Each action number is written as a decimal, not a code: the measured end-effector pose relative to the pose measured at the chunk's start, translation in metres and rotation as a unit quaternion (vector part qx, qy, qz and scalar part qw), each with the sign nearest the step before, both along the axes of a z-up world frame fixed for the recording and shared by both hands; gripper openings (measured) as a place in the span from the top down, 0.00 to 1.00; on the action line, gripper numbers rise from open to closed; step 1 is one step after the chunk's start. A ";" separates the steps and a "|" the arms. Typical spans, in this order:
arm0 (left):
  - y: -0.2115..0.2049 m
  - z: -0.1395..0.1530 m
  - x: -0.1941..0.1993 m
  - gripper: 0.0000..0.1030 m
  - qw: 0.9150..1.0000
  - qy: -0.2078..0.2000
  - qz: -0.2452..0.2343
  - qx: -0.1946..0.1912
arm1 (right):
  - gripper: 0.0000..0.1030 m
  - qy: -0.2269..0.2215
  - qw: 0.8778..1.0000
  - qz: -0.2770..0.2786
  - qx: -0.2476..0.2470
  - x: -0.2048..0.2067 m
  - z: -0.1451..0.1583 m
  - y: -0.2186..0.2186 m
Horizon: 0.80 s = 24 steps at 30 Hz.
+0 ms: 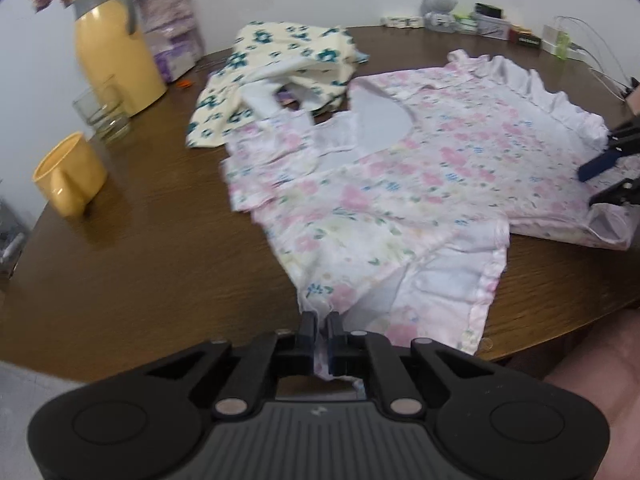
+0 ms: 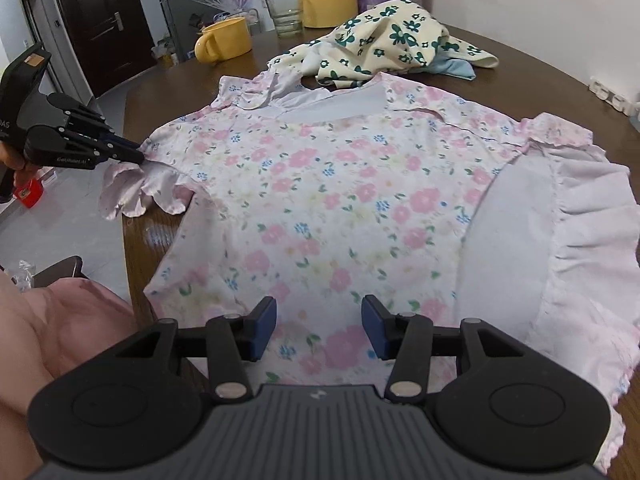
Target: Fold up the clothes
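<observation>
Your left gripper (image 1: 320, 330): jaws pinched on the frilled sleeve edge of the thin pink floral dress (image 2: 320, 184). Your right gripper (image 2: 319, 326): jaws spread above its hem. The dress lies flat on the dark wood-grain counter (image 1: 160, 264), ahead of both.

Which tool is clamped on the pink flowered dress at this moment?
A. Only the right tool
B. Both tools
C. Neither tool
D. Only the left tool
D: the left tool pinches the sleeve edge of the pink flowered dress, while the right tool stands open above the fabric.
</observation>
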State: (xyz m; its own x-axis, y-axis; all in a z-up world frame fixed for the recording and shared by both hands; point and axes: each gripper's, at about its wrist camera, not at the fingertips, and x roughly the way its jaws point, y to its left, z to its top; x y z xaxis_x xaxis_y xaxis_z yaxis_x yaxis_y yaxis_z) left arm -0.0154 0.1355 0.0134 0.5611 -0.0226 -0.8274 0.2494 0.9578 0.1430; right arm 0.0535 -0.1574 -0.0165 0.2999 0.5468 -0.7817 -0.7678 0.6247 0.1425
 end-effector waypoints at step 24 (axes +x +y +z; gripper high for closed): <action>0.003 -0.011 0.168 0.85 0.999 -0.050 0.014 -0.007 | 0.50 -0.055 0.994 -0.077 -0.061 0.175 0.005 0.078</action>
